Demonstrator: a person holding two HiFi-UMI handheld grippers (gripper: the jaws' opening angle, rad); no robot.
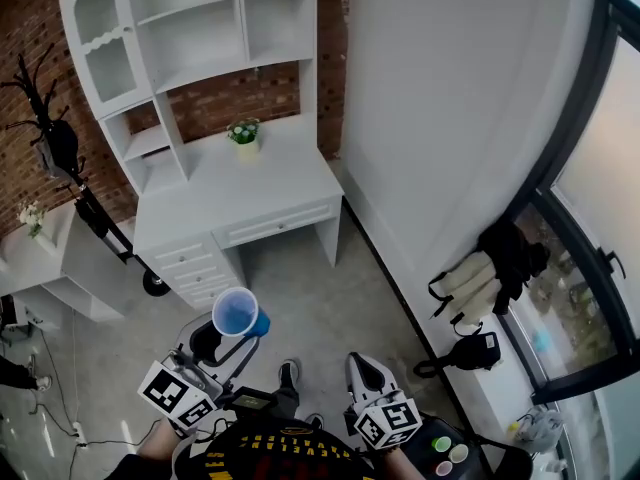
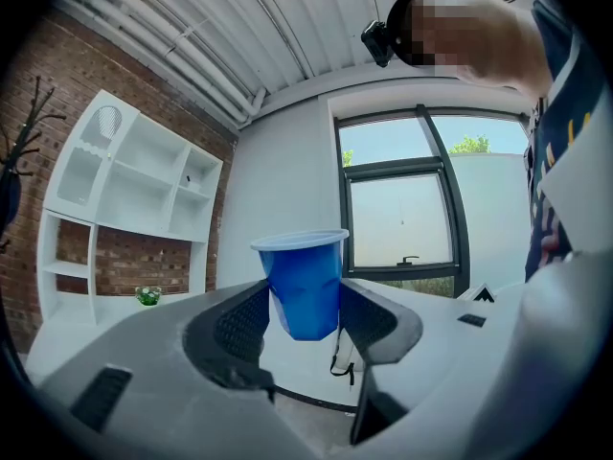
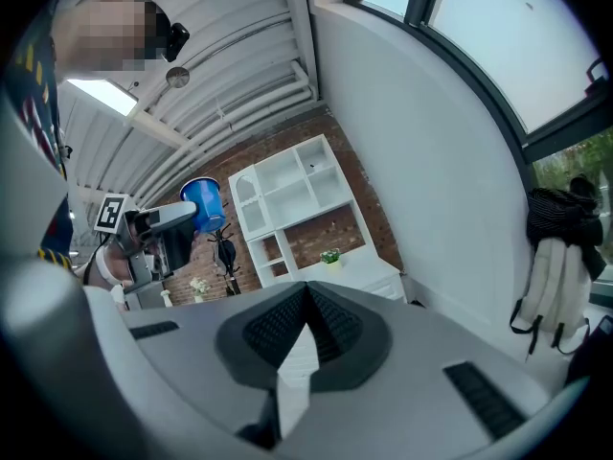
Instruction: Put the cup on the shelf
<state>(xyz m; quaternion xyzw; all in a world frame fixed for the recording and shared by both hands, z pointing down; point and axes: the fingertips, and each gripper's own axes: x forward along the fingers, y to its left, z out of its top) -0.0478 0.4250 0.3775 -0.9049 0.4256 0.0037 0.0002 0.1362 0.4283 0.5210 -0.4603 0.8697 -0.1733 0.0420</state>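
Note:
A blue plastic cup [image 1: 238, 314] stands upright in my left gripper [image 1: 215, 343], which is shut on the cup's lower part; the cup [image 2: 305, 284] sits between the two dark pads in the left gripper view. In the right gripper view the cup [image 3: 203, 204] shows at the left, held up by the left gripper. My right gripper [image 1: 365, 376] is low at the frame's bottom, its jaws shut with nothing between them [image 3: 308, 316]. The white shelf unit [image 1: 195, 38] stands on a white desk [image 1: 255, 183] against the brick wall, well ahead of both grippers.
A small potted plant [image 1: 244, 133] sits on the desk top. A black coat stand [image 1: 55, 138] and a low white table [image 1: 55, 258] are at the left. Bags [image 1: 490, 268] lie by the window at the right. Grey floor lies between me and the desk.

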